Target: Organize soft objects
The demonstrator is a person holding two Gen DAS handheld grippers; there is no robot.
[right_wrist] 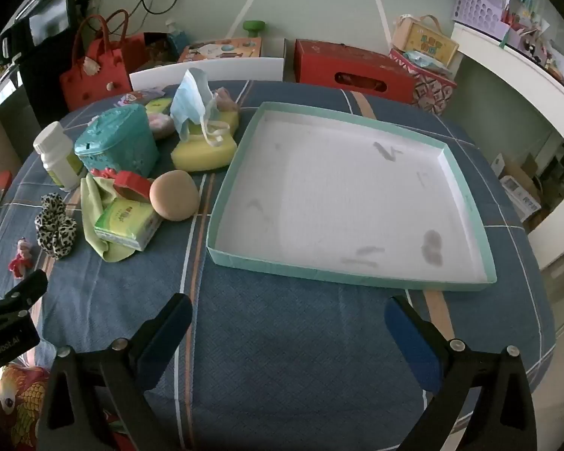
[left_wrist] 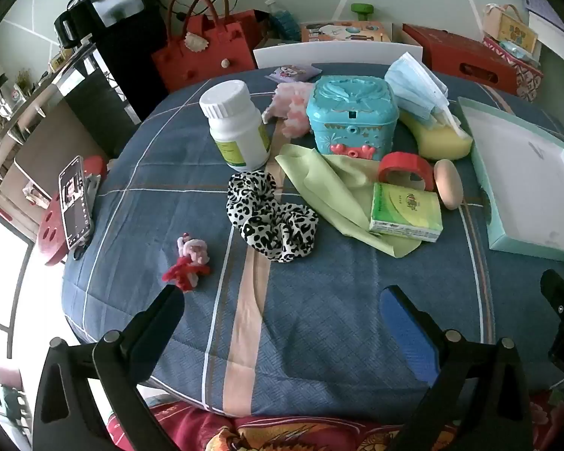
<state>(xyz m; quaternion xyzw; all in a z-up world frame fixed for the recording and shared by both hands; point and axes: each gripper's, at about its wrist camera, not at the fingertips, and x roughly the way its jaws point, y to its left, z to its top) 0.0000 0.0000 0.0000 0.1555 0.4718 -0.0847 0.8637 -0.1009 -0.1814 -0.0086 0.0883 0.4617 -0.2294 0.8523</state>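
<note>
A blue plaid tablecloth (right_wrist: 282, 338) covers the table, with a shallow teal-rimmed tray (right_wrist: 466, 184) bare on the right, seemingly kept free as the collecting place. The soft things crowd left of it: leopard-print scrunchie (left_wrist: 270, 218), green cloth (left_wrist: 331, 191), yellow sponge (right_wrist: 203, 150) under a face mask (right_wrist: 193, 103), and tissue pack (left_wrist: 406, 214). Left gripper (left_wrist: 282, 300) and right gripper (right_wrist: 287, 310) both hover wide open, holding nothing, so sorting looks unstarted.

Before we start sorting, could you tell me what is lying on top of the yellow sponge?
A blue face mask lies draped over the yellow sponge, its white ear loops trailing across the top. Whatever is beneath the mask is hidden.
</note>
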